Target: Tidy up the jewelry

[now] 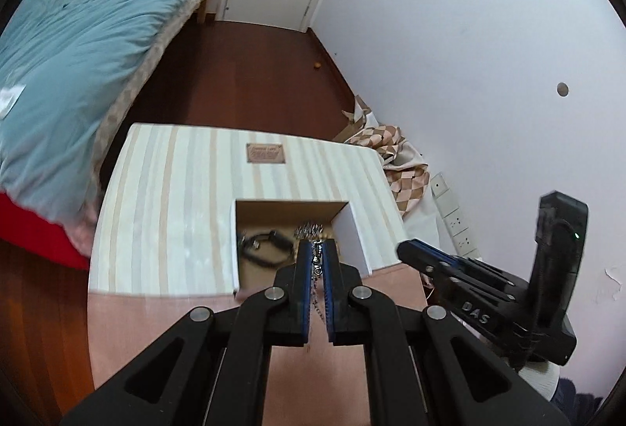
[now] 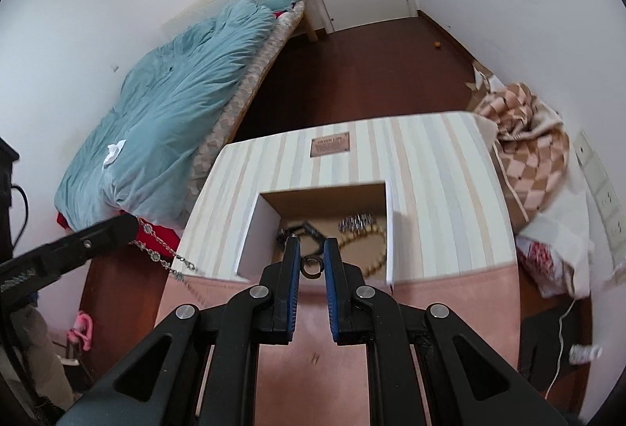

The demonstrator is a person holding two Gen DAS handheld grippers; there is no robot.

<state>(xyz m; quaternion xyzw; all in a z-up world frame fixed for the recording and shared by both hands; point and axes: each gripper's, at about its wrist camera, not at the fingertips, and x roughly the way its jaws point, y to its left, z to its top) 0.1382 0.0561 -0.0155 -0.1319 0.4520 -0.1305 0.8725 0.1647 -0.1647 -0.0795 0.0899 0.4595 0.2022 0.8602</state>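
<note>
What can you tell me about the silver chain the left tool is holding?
The thin silver chain with round ornate links is metal, with small jewelled-looking discs spaced along fine links. It is pinched between the closed blue pads of the left tool, which is above the open striped box. In the right wrist view its free end hangs slack past the box's corner and ends near a small clasp.
</note>
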